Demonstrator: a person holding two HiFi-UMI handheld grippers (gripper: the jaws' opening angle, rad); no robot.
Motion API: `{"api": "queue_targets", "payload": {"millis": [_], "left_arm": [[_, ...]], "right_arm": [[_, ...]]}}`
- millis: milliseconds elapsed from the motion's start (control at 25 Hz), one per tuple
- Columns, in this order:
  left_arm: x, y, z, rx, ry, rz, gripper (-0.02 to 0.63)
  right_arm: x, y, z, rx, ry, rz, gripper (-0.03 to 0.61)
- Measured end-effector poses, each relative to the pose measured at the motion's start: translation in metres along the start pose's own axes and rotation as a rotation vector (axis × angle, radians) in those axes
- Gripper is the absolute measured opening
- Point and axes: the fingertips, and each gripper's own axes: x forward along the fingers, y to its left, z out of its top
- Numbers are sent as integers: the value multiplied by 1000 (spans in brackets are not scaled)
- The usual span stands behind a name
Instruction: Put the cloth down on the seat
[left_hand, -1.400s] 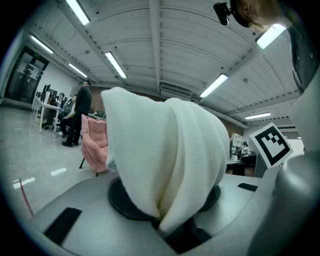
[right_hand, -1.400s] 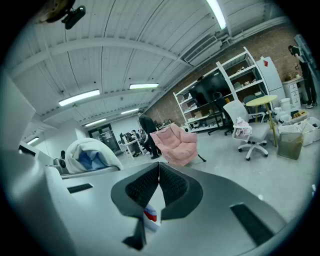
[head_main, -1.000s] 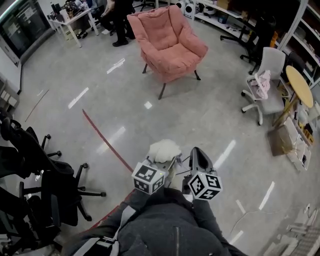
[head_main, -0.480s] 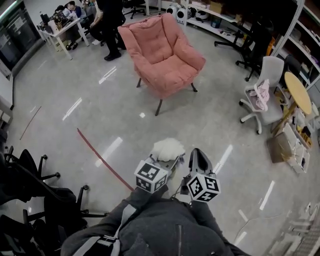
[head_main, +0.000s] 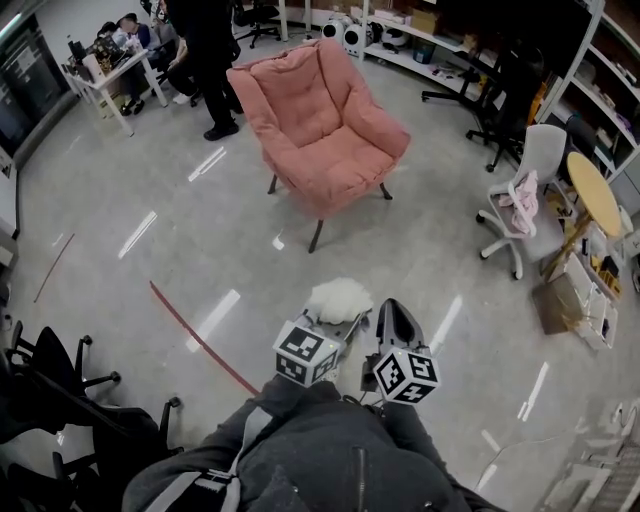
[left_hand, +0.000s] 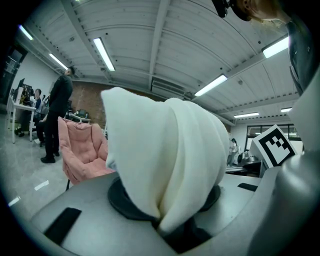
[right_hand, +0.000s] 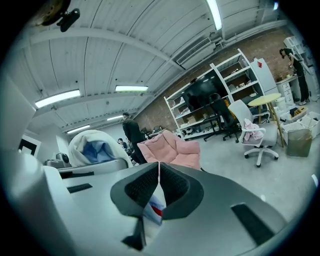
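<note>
Cloth (left_hand: 165, 165) white, bunched, clamped in left gripper (left_hand: 162, 222); pads pinch its lower folds, bulk stands up above the jaws; held in mid-air in front of the person, well apart from pink armchair (head_main: 320, 120) further ahead; right gripper (right_hand: 159, 182) clenched, pad tips meeting, just beside the left one; white office chair (head_main: 545, 140) at right has a pink garment (head_main: 522, 190) draped on its seat; round wooden table (head_main: 597, 185) just beside it; shelving (head_main: 420, 25) with boxes along the far wall; floor (head_main: 180, 250) grey, glossy, light reflections on it; red tape line (head_main: 200, 335) runs diagonally across it; black office chairs (head_main: 70, 400) at near left; standing person (head_main: 205, 60) in dark clothes behind the armchair; others seated at white desk (head_main: 105, 80) in the far left corner.
</note>
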Motion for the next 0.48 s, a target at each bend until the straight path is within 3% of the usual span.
{"api": "queue_targets", "payload": {"millis": [480], "left_arm": [[4, 33, -5, -39, 44, 11, 138]], "right_arm": [[32, 12, -4, -9, 50, -8, 14]]}}
